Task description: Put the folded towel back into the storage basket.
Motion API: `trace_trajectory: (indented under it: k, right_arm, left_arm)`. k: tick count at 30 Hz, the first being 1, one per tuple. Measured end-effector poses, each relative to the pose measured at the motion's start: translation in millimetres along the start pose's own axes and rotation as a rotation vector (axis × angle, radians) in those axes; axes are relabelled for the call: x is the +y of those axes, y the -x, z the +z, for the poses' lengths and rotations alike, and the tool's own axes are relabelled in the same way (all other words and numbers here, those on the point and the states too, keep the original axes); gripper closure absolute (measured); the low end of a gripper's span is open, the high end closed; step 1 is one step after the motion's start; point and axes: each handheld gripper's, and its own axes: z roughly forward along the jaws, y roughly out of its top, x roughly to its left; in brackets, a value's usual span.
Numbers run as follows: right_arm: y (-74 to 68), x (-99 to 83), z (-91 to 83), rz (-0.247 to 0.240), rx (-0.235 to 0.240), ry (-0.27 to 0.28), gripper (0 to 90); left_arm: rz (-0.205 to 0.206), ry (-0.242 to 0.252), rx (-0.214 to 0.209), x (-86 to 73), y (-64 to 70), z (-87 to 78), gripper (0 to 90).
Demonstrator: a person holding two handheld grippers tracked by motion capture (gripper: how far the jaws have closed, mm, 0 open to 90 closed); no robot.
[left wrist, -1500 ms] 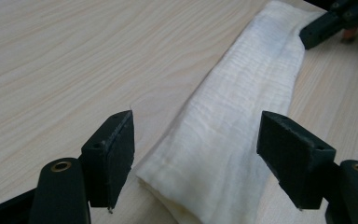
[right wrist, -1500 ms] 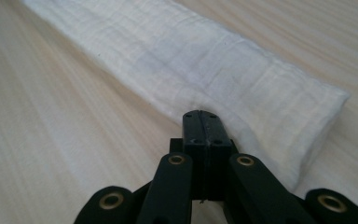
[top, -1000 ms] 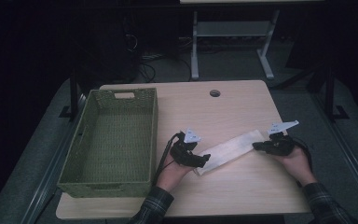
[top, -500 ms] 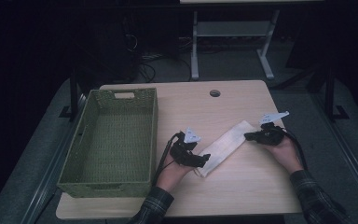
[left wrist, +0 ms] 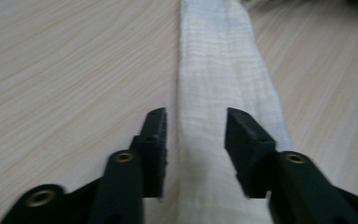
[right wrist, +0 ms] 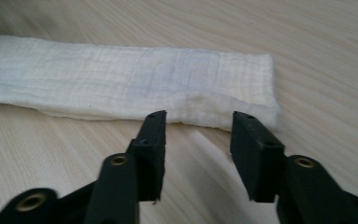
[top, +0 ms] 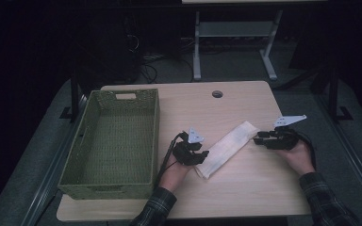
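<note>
— Where is the folded white cloth (top: pixel 226 148) found?

— It is laid flat on the table (top: pixel 245 188), right of the green basket (top: pixel 113 141).

— And the jaws?

— The left gripper (left wrist: pixel 193 135) is held released over one end. The right gripper (right wrist: pixel 198 140) is parted just short of the other end, nothing grasped.

A pale wooden table (top: pixel 264 188) carries a green woven basket (top: pixel 111 141) and folded white cloth (top: pixel 226 147).

the folded cloth (left wrist: pixel 223 93) runs off the top and bottom edges in the left gripper view; its left end is cut off in the right gripper view.
</note>
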Motion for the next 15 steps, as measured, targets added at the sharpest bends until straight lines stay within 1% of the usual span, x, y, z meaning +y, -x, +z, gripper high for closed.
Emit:
trace_trajectory:
  k: [1, 2, 4, 5, 6, 7, 8, 9, 12, 15]
  right_arm:
    - [-0.1, -0.2, -1.5, 0.003, -0.005, 0.001, 51.3]
    - [-0.7, -0.5, -3.3, 0.010, -0.006, 0.005, 48.2]
    - [-1.7, -1.4, -5.7, 0.011, -0.010, 0.007, 45.5]
    - [-1.6, -1.9, -6.2, 0.005, -0.008, 0.008, 44.6]
    - [-2.9, -2.6, -7.1, 0.013, -0.007, 0.004, 43.6]
    - [-3.0, -3.1, -7.2, 0.006, -0.009, 0.006, 43.3]
    - [-4.1, -3.4, -7.4, 0.012, -0.010, 0.005, 42.7]
    - [-4.0, -3.4, -7.1, 0.006, -0.009, 0.007, 42.1]
    - [-5.0, -2.6, -5.7, 0.003, -0.006, 0.009, 41.2]
    - [-6.3, -2.6, -4.5, 0.002, 0.002, 0.005, 40.6]
  left_arm:
    - [0.004, -0.014, 0.010, -0.4, -1.4, 2.3, 68.5]
    - [0.002, -0.018, 0.013, -0.8, -1.9, 3.8, 73.4]
    - [0.001, -0.040, 0.036, -1.9, -4.2, 6.9, 80.1]
    - [-0.003, -0.050, 0.051, -2.9, -5.9, 9.4, 82.6]
    - [-0.003, -0.060, 0.056, -3.5, -7.3, 10.6, 85.0]
    - [-0.007, -0.076, 0.062, -4.4, -9.5, 12.8, 86.7]
    - [-0.012, -0.088, 0.073, -4.9, -10.2, 14.2, 88.1]
    - [-0.014, -0.100, 0.079, -5.6, -11.1, 16.0, 88.2]
    - [-0.017, -0.121, 0.066, -7.5, -11.7, 20.1, 89.4]
    - [-0.010, -0.126, 0.039, -7.8, -9.5, 21.2, 89.5]
